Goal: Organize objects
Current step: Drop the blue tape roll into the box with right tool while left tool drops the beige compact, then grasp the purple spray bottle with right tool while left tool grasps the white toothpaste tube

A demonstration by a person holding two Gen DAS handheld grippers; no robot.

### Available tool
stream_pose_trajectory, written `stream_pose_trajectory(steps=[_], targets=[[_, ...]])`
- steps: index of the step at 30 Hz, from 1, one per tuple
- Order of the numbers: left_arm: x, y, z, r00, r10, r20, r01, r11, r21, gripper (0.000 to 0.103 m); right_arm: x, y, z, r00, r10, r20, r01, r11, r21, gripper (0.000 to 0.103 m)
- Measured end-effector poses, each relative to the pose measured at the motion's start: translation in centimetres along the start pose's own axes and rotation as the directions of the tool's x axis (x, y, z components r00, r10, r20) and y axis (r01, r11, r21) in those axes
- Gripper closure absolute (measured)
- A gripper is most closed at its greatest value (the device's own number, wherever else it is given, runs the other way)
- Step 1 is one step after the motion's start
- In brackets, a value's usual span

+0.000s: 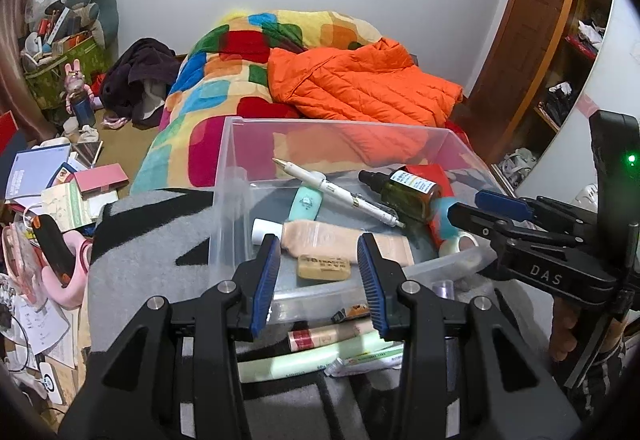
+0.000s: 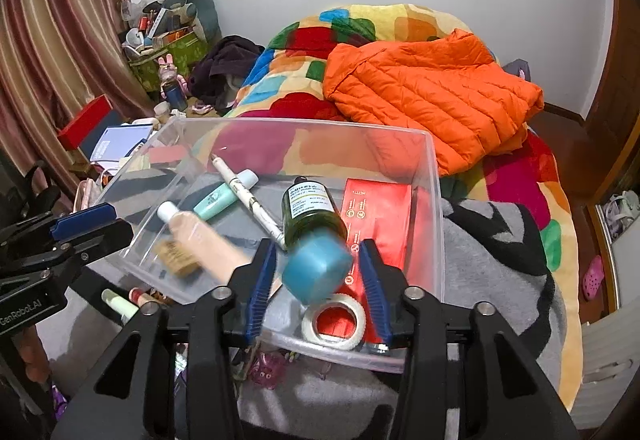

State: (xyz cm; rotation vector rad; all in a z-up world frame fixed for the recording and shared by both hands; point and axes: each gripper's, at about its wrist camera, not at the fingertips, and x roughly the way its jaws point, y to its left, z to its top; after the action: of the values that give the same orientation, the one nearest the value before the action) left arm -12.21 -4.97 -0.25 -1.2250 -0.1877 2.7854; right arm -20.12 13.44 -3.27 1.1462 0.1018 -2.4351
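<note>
Left claw: jaws spread, nothing between them, poised above the near rim of the clear bin, which rests on a grey-and-black blanket on the bed.

Right claw: jaws spread over the bin's near right corner; a blurred teal cylinder sits between the pads, contact cannot be told. Below it, a white tape roll against the near wall.

Bin floor, nearest first: eraser, beige tube, green dropper bottle, red box, mint tube, white pen.

Outside, along the near wall: loose tubes.

Beyond the bin: orange jacket on a multicoloured quilt.
</note>
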Motion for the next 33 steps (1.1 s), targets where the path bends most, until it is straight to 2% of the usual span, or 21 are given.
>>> stream_pose_trajectory(steps=[5, 10, 15, 21, 24, 29, 33], targets=[[-1.6, -0.6, -0.6, 1.000, -0.021, 0.023, 0.020, 1.000, 0.020, 0.060, -2.2, 0.7, -0.6, 0.999, 0.027, 0.034, -0.027, 1.000, -0.005, 0.056], [-2.9, -1.0, -2.6, 0.999, -0.040, 0.013, 0.040, 0.999, 0.028, 0.058, -4.2, 2.0, -2.3, 0.996, 0.075, 0.051, -0.075, 0.997, -0.007, 0.056], [-3.7, -0.1, -5.2, 0.999, -0.032, -0.014, 0.032, 0.999, 0.000, 0.058, -3.6, 4.4, -4.7, 0.993, 0.116, -0.007, -0.116, 0.993, -0.030, 0.056], [-3.2, 1.2, -7.7, 0.997, -0.031, -0.068, 0.028, 0.998, -0.048, 0.056, -0.8, 6.5, -6.2, 0.993, 0.082, -0.084, -0.087, 0.995, -0.058, 0.056], [-2.9, 1.4, -8.4, 0.995, -0.039, -0.088, 0.034, 0.998, -0.057, 0.056, -0.4, 6.5, -6.6, 0.995, 0.057, -0.086, -0.063, 0.995, -0.071, 0.056], [-2.1, 0.4, -8.7, 0.991, -0.080, -0.110, 0.074, 0.996, -0.055, 0.056, -1.1, 5.8, -7.0, 0.993, 0.081, -0.082, -0.088, 0.993, -0.076, 0.073], [-1.0, -1.0, -9.0, 0.986, -0.092, -0.136, 0.091, 0.996, -0.019, 0.056, -1.8, 5.1, -7.3, 0.993, 0.092, -0.077, -0.098, 0.992, -0.082, 0.079]])
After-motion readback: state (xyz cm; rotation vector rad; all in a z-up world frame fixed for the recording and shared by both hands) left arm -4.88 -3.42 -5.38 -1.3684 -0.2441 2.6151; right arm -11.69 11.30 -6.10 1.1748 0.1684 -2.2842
